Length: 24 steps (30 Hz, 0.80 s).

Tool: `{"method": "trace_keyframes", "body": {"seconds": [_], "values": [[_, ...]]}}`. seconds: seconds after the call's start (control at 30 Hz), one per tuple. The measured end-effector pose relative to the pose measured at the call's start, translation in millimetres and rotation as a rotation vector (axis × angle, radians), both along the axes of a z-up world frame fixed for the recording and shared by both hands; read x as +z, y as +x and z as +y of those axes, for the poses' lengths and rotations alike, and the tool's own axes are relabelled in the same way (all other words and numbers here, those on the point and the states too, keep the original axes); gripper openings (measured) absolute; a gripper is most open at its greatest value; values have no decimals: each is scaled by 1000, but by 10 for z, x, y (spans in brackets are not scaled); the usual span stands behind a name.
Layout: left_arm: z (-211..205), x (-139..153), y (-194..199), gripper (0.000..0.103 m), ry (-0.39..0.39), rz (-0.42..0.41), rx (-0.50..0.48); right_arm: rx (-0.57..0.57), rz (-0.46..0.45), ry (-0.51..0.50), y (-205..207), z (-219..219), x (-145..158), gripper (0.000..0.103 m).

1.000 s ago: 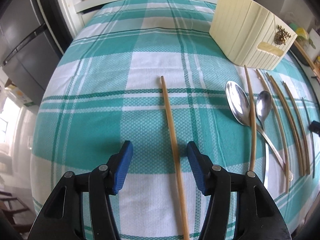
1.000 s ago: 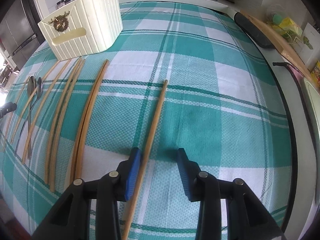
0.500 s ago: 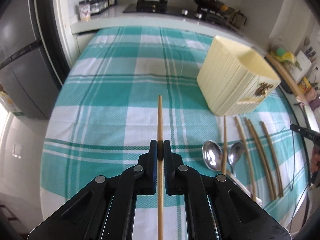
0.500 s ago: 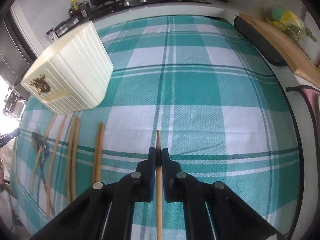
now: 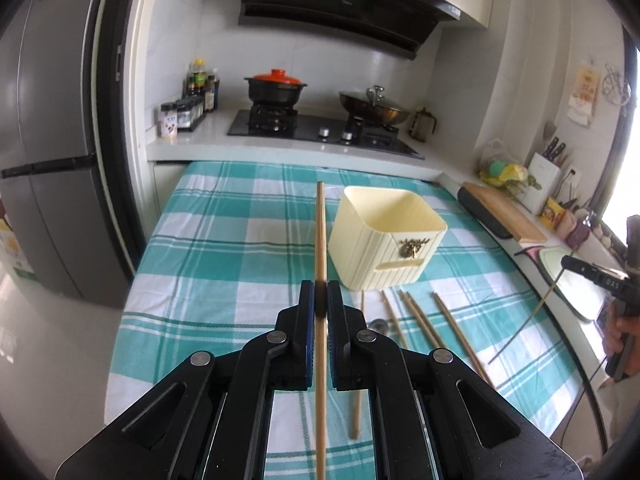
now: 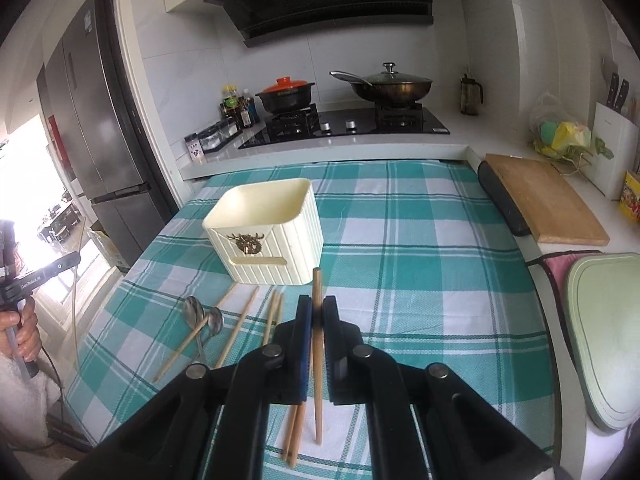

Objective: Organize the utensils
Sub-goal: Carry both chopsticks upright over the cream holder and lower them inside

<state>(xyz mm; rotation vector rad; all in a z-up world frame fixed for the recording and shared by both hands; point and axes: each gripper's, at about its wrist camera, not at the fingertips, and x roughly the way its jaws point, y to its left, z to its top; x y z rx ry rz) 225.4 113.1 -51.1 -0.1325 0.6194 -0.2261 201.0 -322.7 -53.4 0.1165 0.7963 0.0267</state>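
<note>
My left gripper [image 5: 320, 300] is shut on a wooden chopstick [image 5: 320, 240], lifted above the checked cloth; its tip points past the cream ribbed holder [image 5: 384, 240]. My right gripper [image 6: 317, 312] is shut on another wooden chopstick [image 6: 317, 284], also raised, with the cream holder [image 6: 268, 236] just beyond and to the left. Several chopsticks [image 5: 416, 320] lie on the cloth in front of the holder, and two metal spoons [image 6: 204, 318] rest beside chopsticks [image 6: 240, 328] in the right wrist view. In the left wrist view the right gripper [image 5: 568, 266] shows at the far right with its thin stick hanging down.
The table under the teal checked cloth [image 6: 420, 240] ends at a white counter with a stove [image 5: 320, 128], pots and spice jars. A wooden cutting board [image 6: 548, 204] and a pale green board [image 6: 604, 328] lie to the right. A grey fridge [image 5: 48, 140] stands left.
Both grippers closed on a chopstick each and lifted them off the cloth. Both views have tilted up from the table to take in the stove and wall.
</note>
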Motion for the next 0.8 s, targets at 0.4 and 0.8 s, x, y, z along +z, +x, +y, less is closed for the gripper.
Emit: {"method": "trace_keyframes", "body": {"seconds": [0.4,0.8], "values": [[-43,237,83,3,-51,-51,4,-5,-97,-23,74,23,329,6],[-619,1125,1143,3,-55,-192,-39,48,-330,-70,1060,289,1159,6]]}}
